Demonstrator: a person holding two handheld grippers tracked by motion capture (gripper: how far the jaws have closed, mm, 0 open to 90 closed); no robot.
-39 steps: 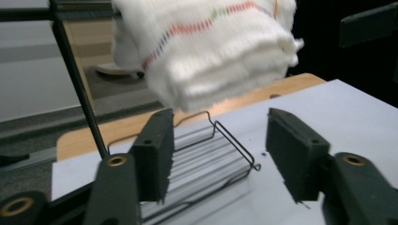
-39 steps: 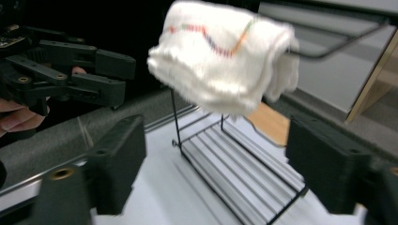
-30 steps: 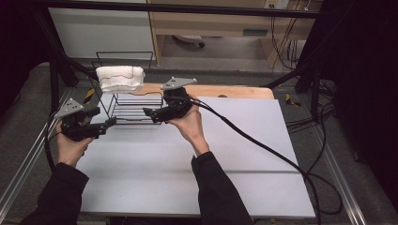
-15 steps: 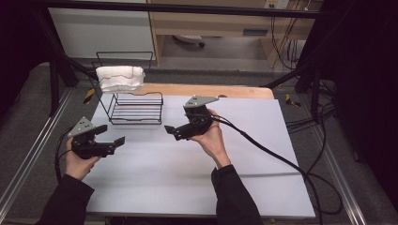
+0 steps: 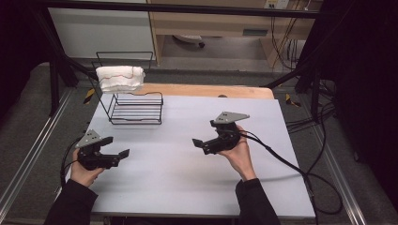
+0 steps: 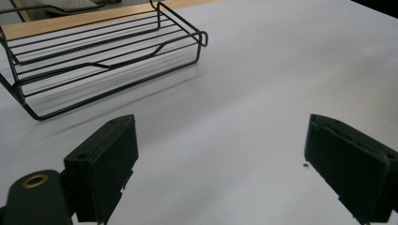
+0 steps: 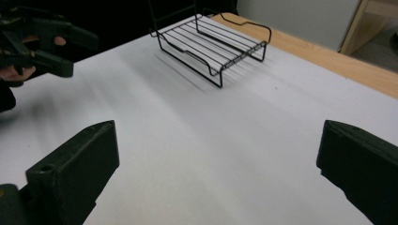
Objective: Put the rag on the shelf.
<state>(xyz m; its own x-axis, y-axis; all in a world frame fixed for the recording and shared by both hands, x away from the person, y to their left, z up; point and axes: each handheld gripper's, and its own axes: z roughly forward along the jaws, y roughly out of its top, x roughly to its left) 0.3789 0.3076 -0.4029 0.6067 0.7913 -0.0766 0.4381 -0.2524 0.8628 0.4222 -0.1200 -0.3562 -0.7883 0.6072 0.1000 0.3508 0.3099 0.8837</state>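
The left gripper has its jaws spread wide with nothing between them. Behind it, at the back left of the smooth white table, stands the wire rack, made of thin black bars. The right gripper is spread too, and empty.

In the left gripper view the wire rack runs off the left and top edges, and a white thing at the top edge is too cut off to name. In the right gripper view the rack's far upright frame is cut by the top edge, and the left gripper is blurred, half off the left edge.
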